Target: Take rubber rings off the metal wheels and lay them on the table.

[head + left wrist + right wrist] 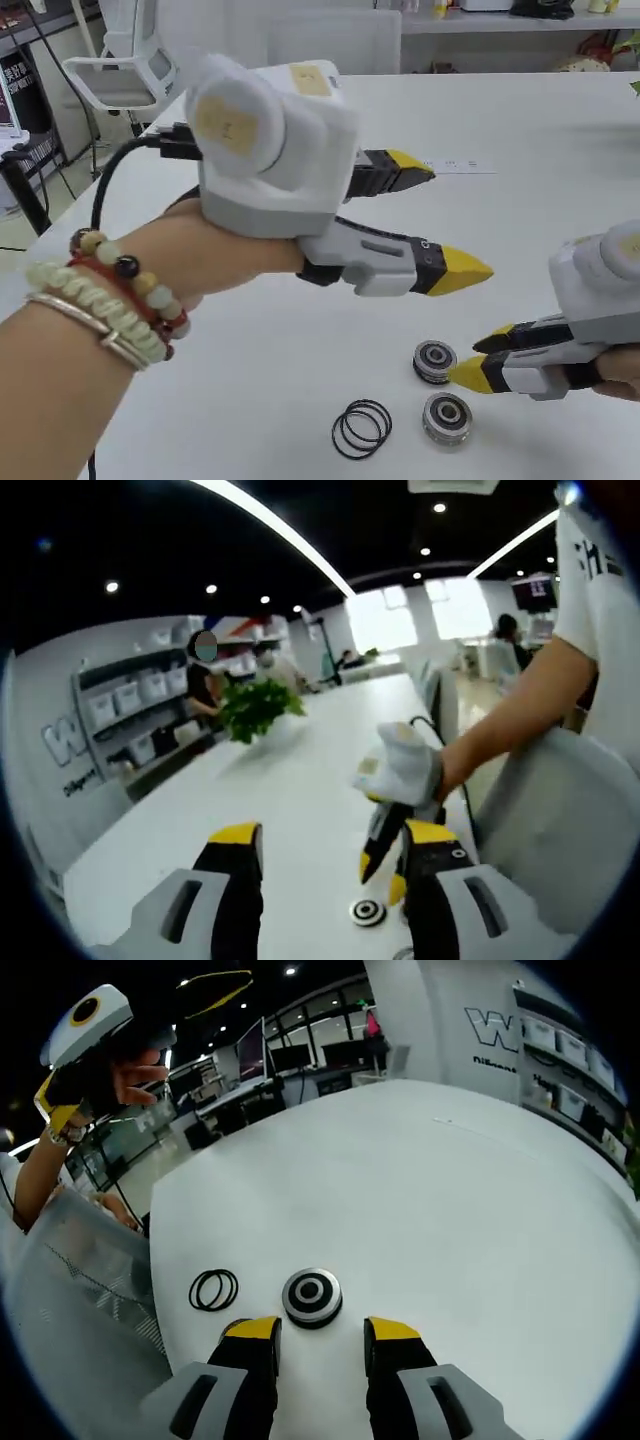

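Black rubber rings (362, 428) lie loose and overlapping, flat on the white table (250, 360), with nothing touching them. In the head view one metal wheel (447, 417) rests at their 3 o'clock, near but apart. A second wheel (435, 360) sits just beyond it at 12 o'clock. The right gripper (465, 358) enters from 3 o'clock, jaws parted and empty, tips just beside the second wheel; contact cannot be determined. The right gripper view shows that wheel just ahead of the spread jaws, rings at its 9 o'clock. The left gripper (460, 222) is raised well clear at 11 o'clock, jaws spread, grasping nothing. The hand (200, 255) holding it wears beaded bracelets (120, 295).
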Demonstrator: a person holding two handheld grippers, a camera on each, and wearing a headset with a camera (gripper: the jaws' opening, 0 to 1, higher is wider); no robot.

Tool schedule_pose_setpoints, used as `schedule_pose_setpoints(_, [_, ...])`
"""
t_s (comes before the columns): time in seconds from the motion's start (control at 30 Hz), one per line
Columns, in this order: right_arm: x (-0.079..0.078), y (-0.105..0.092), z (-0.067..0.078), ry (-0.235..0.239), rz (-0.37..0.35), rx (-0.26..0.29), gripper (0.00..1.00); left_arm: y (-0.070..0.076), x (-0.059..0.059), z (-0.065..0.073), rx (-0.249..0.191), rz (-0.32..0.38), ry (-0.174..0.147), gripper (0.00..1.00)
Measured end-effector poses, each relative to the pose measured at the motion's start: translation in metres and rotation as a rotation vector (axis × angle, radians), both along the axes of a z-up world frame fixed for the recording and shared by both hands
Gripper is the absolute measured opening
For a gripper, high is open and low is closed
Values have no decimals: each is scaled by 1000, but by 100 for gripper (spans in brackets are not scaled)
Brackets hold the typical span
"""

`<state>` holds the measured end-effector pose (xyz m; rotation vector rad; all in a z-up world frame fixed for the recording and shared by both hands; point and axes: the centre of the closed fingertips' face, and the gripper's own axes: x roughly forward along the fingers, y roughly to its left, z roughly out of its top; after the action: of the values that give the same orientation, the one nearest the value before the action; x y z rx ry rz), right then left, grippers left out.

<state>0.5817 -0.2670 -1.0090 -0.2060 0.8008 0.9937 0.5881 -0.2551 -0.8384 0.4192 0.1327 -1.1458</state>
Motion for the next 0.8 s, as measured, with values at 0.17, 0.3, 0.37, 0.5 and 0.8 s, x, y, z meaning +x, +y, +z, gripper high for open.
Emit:
schedule_pose_setpoints(0.17, [-1, -3, -7, 4, 16, -23, 30, -13, 5, -29, 28, -15, 46, 54])
schedule_pose_setpoints(0.3, [2, -3, -7, -6, 9, -17, 29, -14, 7, -47, 12, 5, 61, 50])
schedule_pose_setpoints(0.37, [3, -4, -7, -4, 2, -12, 28, -11, 9, -60, 16, 27, 75, 49])
schedule_pose_setpoints(0.5, [2, -4, -11, 10, -8, -14, 25, -1, 14, -86, 9, 62, 99, 45])
schedule_pose_setpoints(0.8, [3, 1, -10, -1, 8, 5, 25, 5, 24, -116, -17, 128, 210, 30])
